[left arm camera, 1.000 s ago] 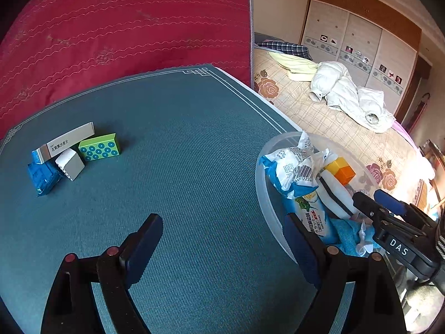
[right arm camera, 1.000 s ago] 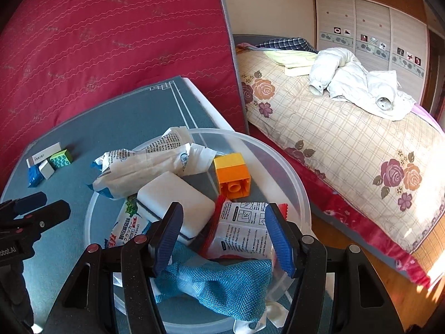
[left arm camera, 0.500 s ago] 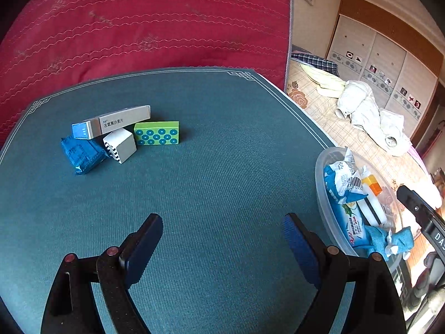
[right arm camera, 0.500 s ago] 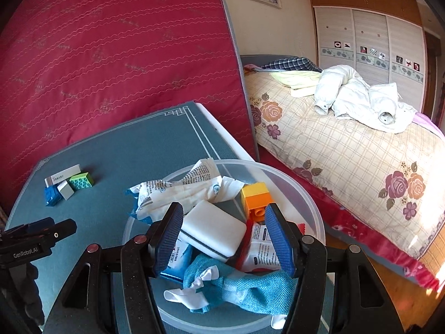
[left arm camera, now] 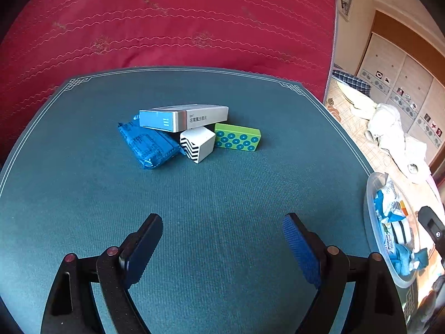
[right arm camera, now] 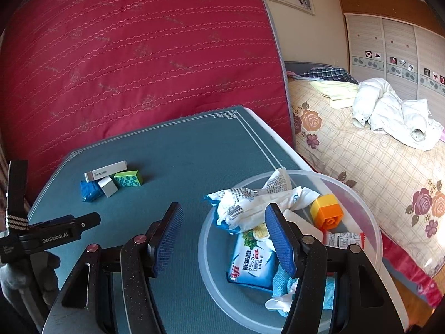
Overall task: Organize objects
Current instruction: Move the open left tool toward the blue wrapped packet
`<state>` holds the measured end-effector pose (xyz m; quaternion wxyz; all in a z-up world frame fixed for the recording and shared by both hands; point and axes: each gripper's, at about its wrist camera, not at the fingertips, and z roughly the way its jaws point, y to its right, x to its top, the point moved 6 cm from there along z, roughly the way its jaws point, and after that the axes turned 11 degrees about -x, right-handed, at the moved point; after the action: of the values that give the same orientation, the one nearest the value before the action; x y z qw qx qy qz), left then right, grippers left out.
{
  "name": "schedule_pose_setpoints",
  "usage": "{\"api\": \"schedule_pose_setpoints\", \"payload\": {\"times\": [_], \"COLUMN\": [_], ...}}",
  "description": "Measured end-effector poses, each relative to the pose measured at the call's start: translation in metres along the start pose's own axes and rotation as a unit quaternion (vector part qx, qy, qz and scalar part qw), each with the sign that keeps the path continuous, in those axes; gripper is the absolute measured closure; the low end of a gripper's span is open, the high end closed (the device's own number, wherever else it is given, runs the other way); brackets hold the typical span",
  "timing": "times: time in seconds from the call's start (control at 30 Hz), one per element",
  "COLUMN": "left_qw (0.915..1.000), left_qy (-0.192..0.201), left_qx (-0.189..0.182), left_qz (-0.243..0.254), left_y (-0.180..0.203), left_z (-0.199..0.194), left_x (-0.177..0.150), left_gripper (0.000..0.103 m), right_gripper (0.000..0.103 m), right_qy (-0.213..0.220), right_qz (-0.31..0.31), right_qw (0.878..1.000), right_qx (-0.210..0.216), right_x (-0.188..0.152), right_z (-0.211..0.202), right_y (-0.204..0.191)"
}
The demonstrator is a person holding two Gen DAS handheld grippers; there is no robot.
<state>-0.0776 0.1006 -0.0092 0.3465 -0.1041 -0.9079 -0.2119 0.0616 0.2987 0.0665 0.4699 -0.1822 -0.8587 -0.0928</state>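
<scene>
Four items lie in a cluster on the teal table: a grey-white medicine box (left arm camera: 183,117), a blue packet (left arm camera: 147,144), a white cube with black zigzags (left arm camera: 197,143) and a green dotted block (left arm camera: 237,137). The cluster also shows in the right wrist view (right arm camera: 111,182). My left gripper (left arm camera: 222,239) is open and empty, some way short of the cluster. A clear plastic bowl (right arm camera: 370,214) at the table's right edge holds snack packets, an orange-yellow brick (right arm camera: 326,213) and a blue cloth. My right gripper (right arm camera: 224,239) is open and empty over the bowl's left rim.
A red quilted mattress (left arm camera: 167,19) stands behind the table. A bed (right arm camera: 375,161) with white clothing lies to the right, below table level. The left gripper body (right arm camera: 50,236) shows at the left of the right wrist view. The bowl (left arm camera: 372,231) sits at the left view's right edge.
My left gripper has swung left from the bowl to face the cluster, which is now nearer and centred. My right gripper has drawn back and left from inside the bowl. Both stay open.
</scene>
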Motion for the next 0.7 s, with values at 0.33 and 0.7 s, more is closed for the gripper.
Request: {"api": "schedule_pose_setpoints", "payload": {"times": [0.33, 0.7], "left_qw": [0.9972, 0.9952], "left_qy": [0.011, 0.003], "left_qx": [0.046, 0.063], "left_qz": [-0.058, -0.074], "left_y": [-0.063, -0.084], "left_z": [-0.005, 0.014], "left_x": [0.011, 0.025], "left_gripper": [0.012, 0.008], "right_gripper": [0.038, 0.037], "right_qy": [-0.022, -0.05], "right_qz": [-0.051, -0.076], "right_qw": [0.997, 0.992], "right_qx": [0.058, 0.09], "right_x": [-0.019, -0.032], "right_z": [0.008, 0.026], "right_y": [-0.059, -0.089]}}
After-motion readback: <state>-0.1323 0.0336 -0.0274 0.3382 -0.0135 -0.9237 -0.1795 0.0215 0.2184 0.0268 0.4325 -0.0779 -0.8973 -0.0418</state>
